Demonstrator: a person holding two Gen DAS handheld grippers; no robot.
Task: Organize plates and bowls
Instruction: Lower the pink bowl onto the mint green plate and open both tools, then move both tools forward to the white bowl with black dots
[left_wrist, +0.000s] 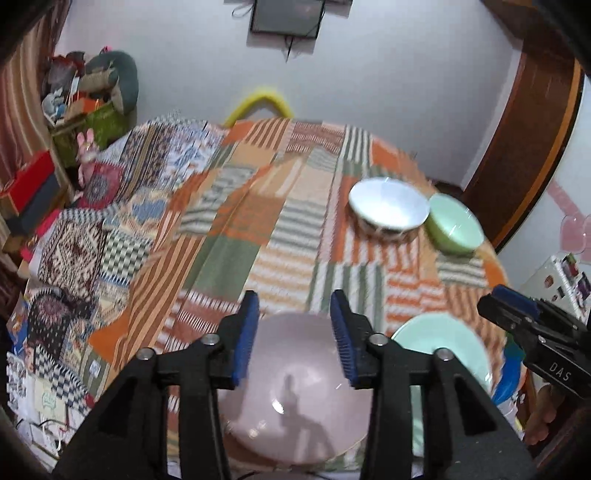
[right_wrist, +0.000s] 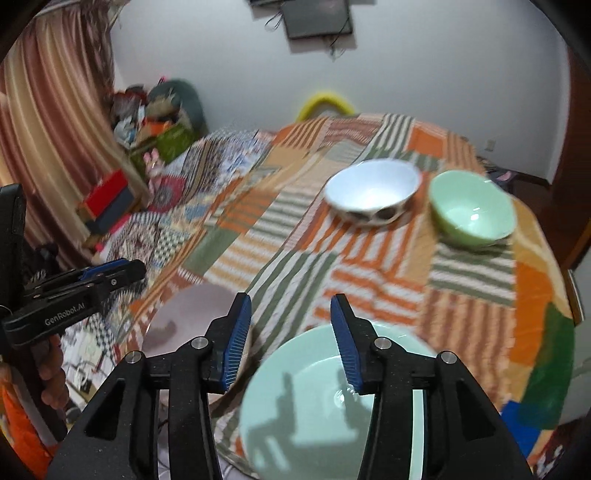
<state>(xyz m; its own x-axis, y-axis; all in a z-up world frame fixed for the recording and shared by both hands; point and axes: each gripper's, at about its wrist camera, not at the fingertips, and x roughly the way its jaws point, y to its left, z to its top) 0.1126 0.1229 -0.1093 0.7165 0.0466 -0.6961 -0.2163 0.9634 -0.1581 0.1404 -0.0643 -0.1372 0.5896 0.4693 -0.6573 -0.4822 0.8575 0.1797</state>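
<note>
Both tools gape, gripping nothing — left tool above a pink plate, right tool above a mint plate.

A lived-in home room, probably a bedroom: a patchwork bedspread covered the surface, striped curtains hung left, a wall-mounted television above, toys and boxes piled in a corner.

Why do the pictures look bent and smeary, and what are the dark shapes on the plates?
Left wrist view: the fisheye lens curves the doorframe; the tablecloth is motion-blurred; the gripper's shadow falls on the pink plate. Right wrist view: bowls smeared too; finger shadows and a small glare spot on the mint plate.
</note>
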